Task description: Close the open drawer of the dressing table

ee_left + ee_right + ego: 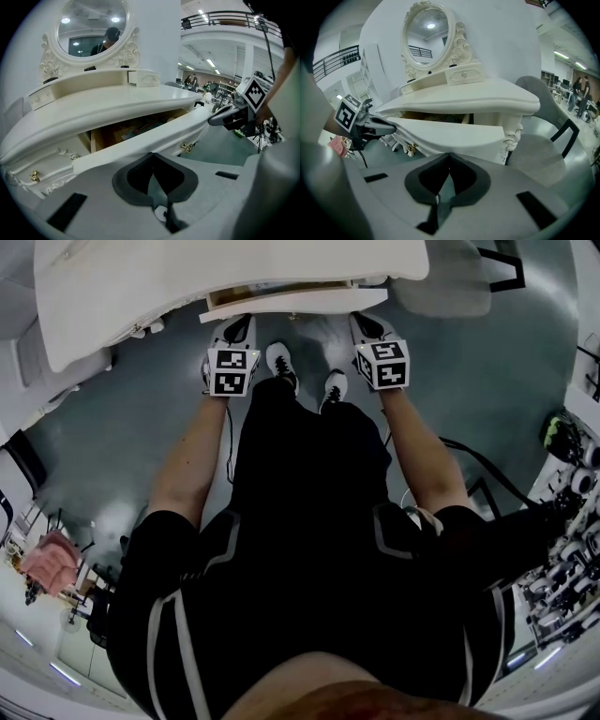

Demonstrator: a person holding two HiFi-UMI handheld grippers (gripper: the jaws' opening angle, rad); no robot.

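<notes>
The drawer stands partly open, pulled out from under the curved top of the cream-white dressing table. Its front is a long, bowed white panel with a small brass knob low on it. The gap shows a brown wooden inside holding flat things too dim to tell. An oval mirror in a carved frame rises at the table's back.

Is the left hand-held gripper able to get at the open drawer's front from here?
Probably yes: the left hand-held gripper, jaws shut, sits right at the drawer front with nothing between them; it may be touching it.
</notes>
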